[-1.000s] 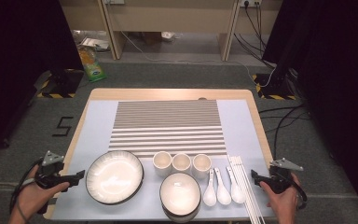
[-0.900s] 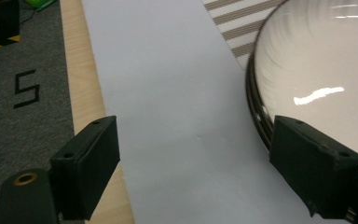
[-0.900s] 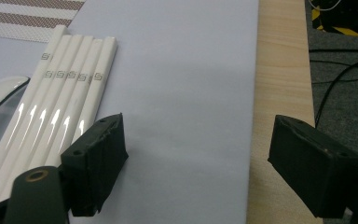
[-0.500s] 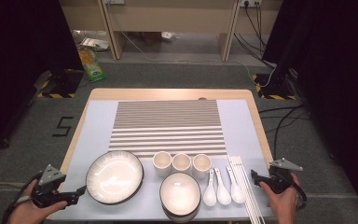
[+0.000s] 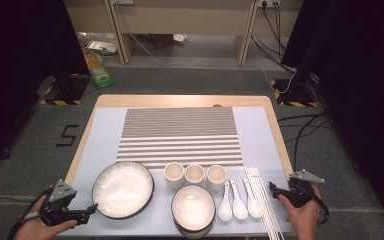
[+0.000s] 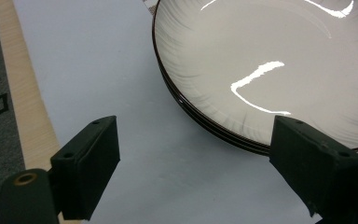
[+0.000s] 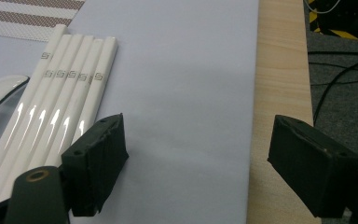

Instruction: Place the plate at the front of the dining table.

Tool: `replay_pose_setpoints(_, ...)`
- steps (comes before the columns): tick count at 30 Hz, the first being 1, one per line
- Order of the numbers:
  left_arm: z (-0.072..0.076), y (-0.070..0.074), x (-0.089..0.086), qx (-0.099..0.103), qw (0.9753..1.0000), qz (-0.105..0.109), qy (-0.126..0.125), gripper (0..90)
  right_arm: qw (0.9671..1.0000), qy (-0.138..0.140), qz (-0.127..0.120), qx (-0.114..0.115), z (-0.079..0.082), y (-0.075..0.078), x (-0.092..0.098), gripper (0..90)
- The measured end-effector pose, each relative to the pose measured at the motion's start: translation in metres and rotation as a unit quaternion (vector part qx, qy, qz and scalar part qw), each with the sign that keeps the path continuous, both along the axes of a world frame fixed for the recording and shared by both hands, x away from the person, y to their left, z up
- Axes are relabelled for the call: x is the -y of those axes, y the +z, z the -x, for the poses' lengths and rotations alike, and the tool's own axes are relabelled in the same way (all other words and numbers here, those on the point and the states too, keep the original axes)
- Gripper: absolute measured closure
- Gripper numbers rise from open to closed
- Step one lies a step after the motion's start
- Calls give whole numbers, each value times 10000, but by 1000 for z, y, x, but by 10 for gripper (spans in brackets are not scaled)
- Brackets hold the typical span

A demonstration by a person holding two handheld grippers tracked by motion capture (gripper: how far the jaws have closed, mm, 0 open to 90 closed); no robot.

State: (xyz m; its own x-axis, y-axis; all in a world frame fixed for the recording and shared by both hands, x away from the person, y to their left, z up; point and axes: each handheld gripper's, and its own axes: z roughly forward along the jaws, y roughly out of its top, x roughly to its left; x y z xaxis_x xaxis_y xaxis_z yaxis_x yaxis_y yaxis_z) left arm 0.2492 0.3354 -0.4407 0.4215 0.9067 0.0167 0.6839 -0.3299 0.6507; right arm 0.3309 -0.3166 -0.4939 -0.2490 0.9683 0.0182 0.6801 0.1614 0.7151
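A large white plate with a dark rim (image 5: 123,189) lies at the table's near left; the left gripper view shows it as a stack of plates (image 6: 270,70). My left gripper (image 5: 87,210) stands open just left of the plate, low over the mat. Its jaws (image 6: 198,149) are wide apart, the right one close to the plate's rim with nothing held. White chopsticks (image 5: 265,200) lie at the near right. My right gripper (image 5: 275,190) is open beside them. Its jaws (image 7: 198,154) stand over bare mat, with the chopsticks (image 7: 60,107) by the left jaw.
Three white cups (image 5: 195,175) stand in a row, a bowl (image 5: 193,207) in front of them and three spoons (image 5: 239,202) to its right. A striped mat (image 5: 180,137) lies on the pale blue cloth (image 5: 252,130). Cables (image 5: 305,125) trail on the floor at the right.
My left gripper has moved back toward the table's near edge and slightly right, ending beside the plate's lower left rim. The right gripper has not moved.
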Motion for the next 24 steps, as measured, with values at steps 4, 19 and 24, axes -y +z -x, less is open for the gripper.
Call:
replay_pose_setpoints(4,0,0,2,10,10000,-37,-27,150,10000,-17,-2,-10,0,0,-1,191)
replay_pose_setpoints(19,-3,-2,8,49,9997,-222,-13,138,10000,-28,20,-10,0,0,-1,185)
replay_pose_setpoints(24,-4,-3,8,36,9997,-254,51,105,10000,-12,33,-3,-1,0,-1,185)
